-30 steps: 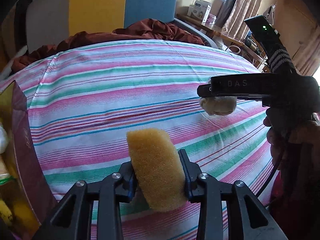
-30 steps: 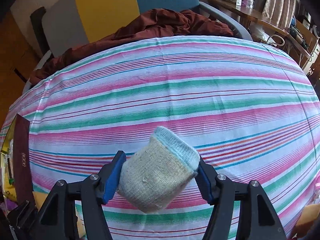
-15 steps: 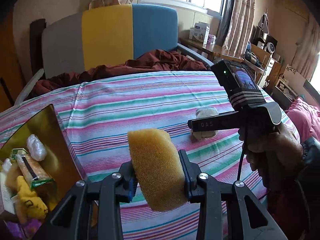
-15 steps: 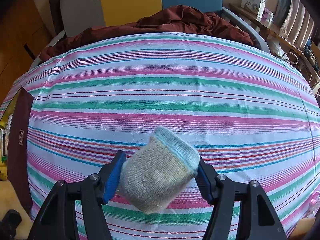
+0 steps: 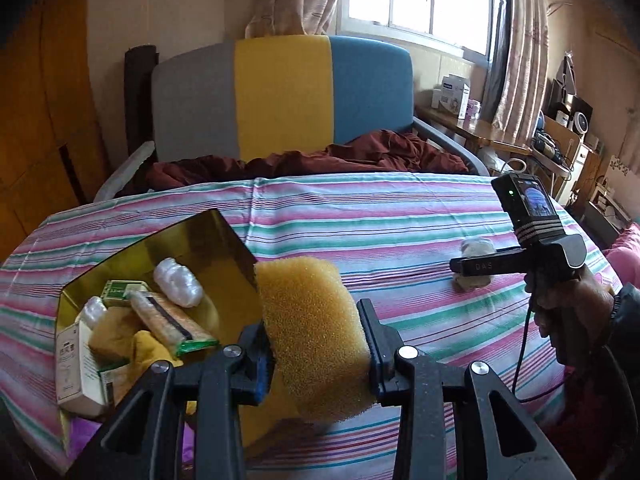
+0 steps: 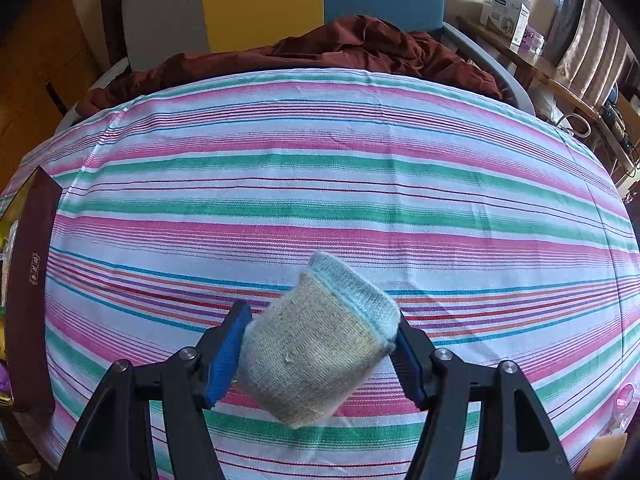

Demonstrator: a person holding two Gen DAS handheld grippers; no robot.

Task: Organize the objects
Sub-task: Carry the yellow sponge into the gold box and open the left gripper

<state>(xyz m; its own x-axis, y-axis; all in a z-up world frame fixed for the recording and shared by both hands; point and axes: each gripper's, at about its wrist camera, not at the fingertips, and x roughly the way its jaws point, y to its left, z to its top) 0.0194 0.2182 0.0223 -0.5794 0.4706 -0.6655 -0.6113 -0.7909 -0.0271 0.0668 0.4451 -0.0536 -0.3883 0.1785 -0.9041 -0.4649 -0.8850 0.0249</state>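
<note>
nearest the left camera, the left gripper (image 5: 316, 354) is clamped on a yellow sponge (image 5: 312, 336), which bulges out above and below the pinch and hangs clear of the bed. just to its left and a little lower sits an open box (image 5: 224, 240) with a shiny gold lining, resting on the striped sheet (image 5: 360, 216). the box already holds a white bundle (image 5: 178, 282), a long wrapped packet (image 5: 172, 322), a small carton (image 5: 70, 364) and something soft and yellow (image 5: 148, 350). the step in hand looks like carrying the sponge to this box.

in the right camera, the right gripper (image 6: 320, 350) is closed around a rolled sock (image 6: 320, 344), beige with a pale blue cuff, held above the sheet. the left view shows the same gripper farther off to the right, a hand (image 5: 568, 308) on its handle, with the sock beneath its fingers and low over the bed.

beyond both lie a crumpled dark red blanket (image 5: 320, 158) and a headboard (image 5: 280, 96) in grey, yellow and blue, with a window behind.

the next move likely calls for bringing the sponge over the box's open top, clear of its raised near corner, before the grip loosens. the sock would probably follow across the bed, since the box is at the far left edge of the right view.
</note>
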